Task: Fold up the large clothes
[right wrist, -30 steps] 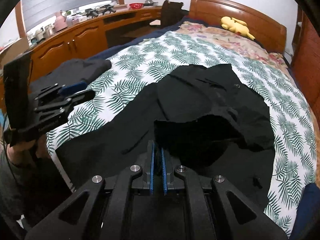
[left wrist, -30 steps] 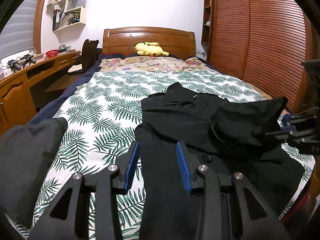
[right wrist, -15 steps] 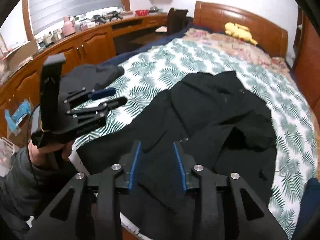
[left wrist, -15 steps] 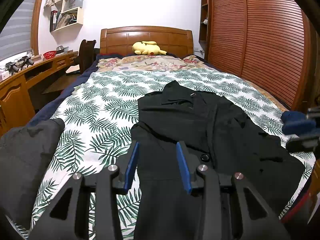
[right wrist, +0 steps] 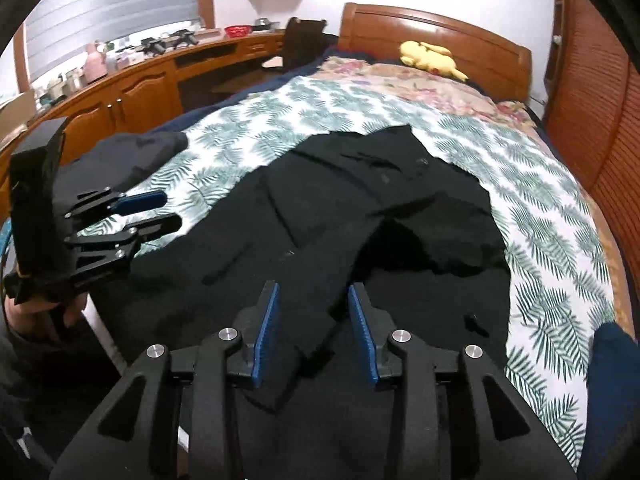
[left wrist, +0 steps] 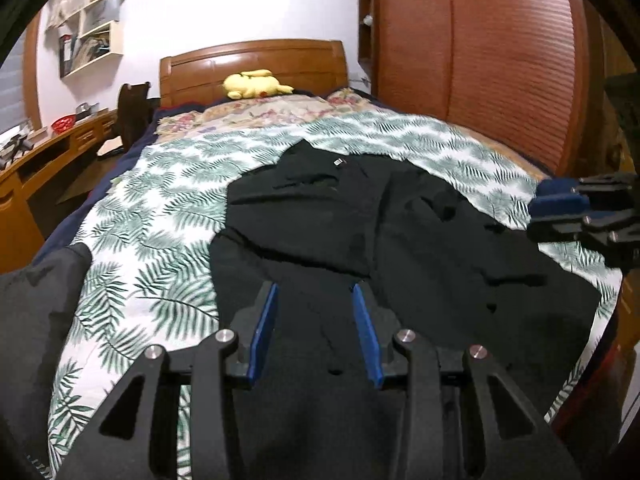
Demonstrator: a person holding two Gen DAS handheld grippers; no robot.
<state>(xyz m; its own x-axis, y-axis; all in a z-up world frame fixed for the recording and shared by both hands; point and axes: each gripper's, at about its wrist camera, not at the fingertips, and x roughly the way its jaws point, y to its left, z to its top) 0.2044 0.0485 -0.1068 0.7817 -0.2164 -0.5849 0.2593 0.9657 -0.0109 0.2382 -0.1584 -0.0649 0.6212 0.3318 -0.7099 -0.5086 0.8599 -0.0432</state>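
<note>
Black on black, so the garment (left wrist: 360, 216)'s folds are hard to read; it lies spread on the leaf-print bed (left wrist: 168, 184). Left tool (left wrist: 316, 328) hovers partly open, empty, angled down. Right tool (right wrist: 314, 326), pinched shut a second ago, has just been opening, jaws apart over loose cloth, gripping nothing.

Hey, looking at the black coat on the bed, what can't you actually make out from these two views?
- Black coat, near hem: left wrist view, hidden behind the left gripper.
- Its small neck label: too small to read.
- Dark grey garment: right wrist view, partly hidden behind the left gripper.
</note>
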